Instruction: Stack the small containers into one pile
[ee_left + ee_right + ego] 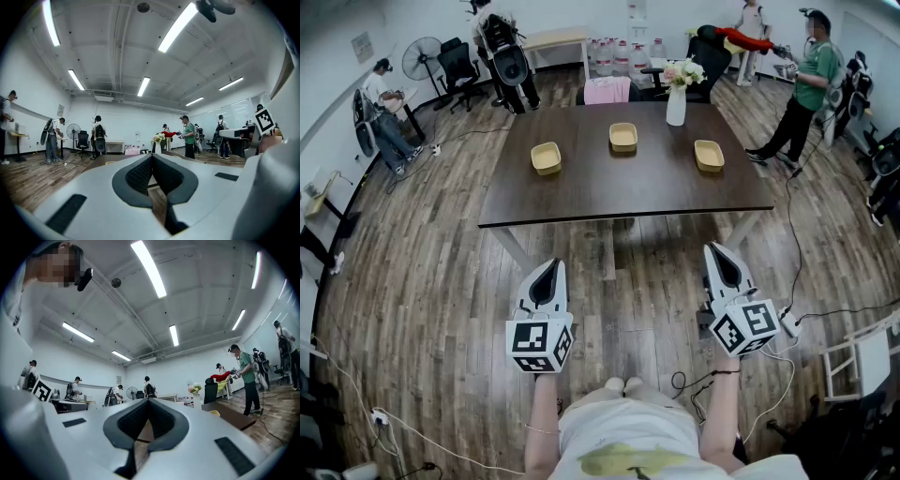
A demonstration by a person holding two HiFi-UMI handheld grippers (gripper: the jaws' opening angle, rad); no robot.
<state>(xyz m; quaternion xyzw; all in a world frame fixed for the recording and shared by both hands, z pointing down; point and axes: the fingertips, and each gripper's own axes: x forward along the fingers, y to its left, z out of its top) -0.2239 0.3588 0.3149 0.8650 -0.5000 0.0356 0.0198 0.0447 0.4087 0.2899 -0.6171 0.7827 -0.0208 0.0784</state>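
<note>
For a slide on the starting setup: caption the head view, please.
Left gripper and right gripper, shut and empty, short of a table holding three separate small containers and a vase.

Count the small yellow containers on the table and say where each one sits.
3. All are on the dark table: the left container, the middle container slightly farther back, and the right container. They sit apart in a row, none stacked; none looks hidden.

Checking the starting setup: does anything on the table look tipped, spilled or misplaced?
Nothing stands out. The left container, middle container and right container sit upright and apart on the table; the vase stands upright.
</note>
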